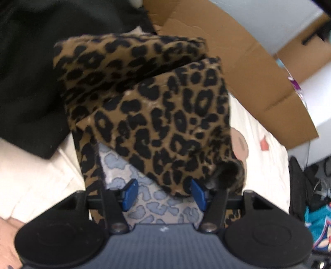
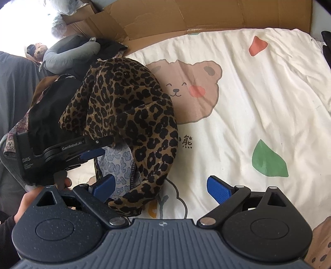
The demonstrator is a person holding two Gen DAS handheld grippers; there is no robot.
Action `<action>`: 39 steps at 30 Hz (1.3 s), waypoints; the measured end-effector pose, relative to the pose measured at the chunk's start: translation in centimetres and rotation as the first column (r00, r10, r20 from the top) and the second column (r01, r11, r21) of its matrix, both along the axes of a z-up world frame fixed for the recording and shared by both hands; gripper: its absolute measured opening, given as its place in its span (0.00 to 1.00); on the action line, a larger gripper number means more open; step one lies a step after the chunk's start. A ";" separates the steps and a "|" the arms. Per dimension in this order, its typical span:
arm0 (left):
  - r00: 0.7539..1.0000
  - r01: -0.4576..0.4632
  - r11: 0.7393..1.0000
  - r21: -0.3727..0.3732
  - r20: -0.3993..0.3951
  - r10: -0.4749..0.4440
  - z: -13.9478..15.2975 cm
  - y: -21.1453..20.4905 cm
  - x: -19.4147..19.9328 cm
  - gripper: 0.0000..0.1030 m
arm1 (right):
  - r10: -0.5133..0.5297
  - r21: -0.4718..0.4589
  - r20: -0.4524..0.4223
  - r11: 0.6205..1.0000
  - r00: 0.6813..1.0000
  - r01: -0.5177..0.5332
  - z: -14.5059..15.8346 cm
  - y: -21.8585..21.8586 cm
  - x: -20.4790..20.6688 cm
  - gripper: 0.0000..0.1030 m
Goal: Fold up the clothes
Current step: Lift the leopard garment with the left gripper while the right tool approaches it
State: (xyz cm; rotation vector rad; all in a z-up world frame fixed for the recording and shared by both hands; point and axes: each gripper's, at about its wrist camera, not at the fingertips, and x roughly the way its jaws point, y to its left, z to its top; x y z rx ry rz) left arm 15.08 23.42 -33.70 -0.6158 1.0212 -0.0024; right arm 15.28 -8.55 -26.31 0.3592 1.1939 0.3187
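Note:
A leopard-print garment (image 1: 149,107) lies bunched in folds on the bear-print sheet (image 2: 238,99), its pale blue-grey inside (image 1: 157,202) showing at the near end. My left gripper (image 1: 164,194) is open, the pale inside lying flat between its blue pads (image 1: 130,194) and the leopard edge touching the right one. In the right wrist view the garment (image 2: 128,107) sits left of centre, and one blue finger (image 2: 93,154) of the left gripper reaches in under its fold. My right gripper (image 2: 161,188) is open wide, its left pad (image 2: 103,186) against the garment's near edge, its right pad over bare sheet.
Flattened cardboard (image 2: 186,16) stands along the far side of the bed. A black garment (image 1: 26,72) lies left of the leopard one, and a grey neck pillow (image 2: 68,55) sits beyond it. A person's hand (image 2: 26,198) holds the left gripper. Dark clothes (image 1: 300,182) lie off the bed's right side.

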 end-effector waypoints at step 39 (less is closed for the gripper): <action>0.959 0.234 0.967 0.105 0.137 -0.247 7.8 -7.8 -4.0 0.07 | -0.050 0.213 0.009 0.976 0.999 0.047 1.8 -0.5 1.8 0.72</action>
